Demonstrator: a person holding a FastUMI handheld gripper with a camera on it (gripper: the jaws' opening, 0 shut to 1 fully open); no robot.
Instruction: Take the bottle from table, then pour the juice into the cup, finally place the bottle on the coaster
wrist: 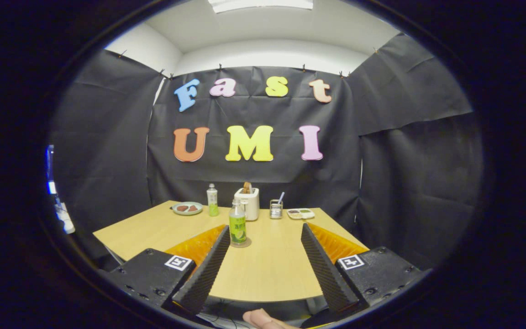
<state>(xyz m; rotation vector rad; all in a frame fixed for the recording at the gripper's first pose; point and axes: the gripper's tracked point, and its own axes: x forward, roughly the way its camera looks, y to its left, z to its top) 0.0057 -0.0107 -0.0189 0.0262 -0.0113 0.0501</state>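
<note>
The bottle (pixel 237 223) stands upright on the coaster (pixel 241 245), a thin round disc under its base on the wooden table. It is clear plastic with a pale cap, green label and greenish juice. The cup (pixel 276 209), small and apparently clear, stands at about two o'clock from the bottle, well apart.

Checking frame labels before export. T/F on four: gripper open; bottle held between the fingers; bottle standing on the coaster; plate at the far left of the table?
1. The hand-held gripper is open. True.
2. The bottle is held between the fingers. False: it stands ahead of the left finger, untouched.
3. The bottle stands upright on the coaster. True.
4. The plate lies right beside the coaster. False: it is at the table's far left, near a second bottle.
</note>
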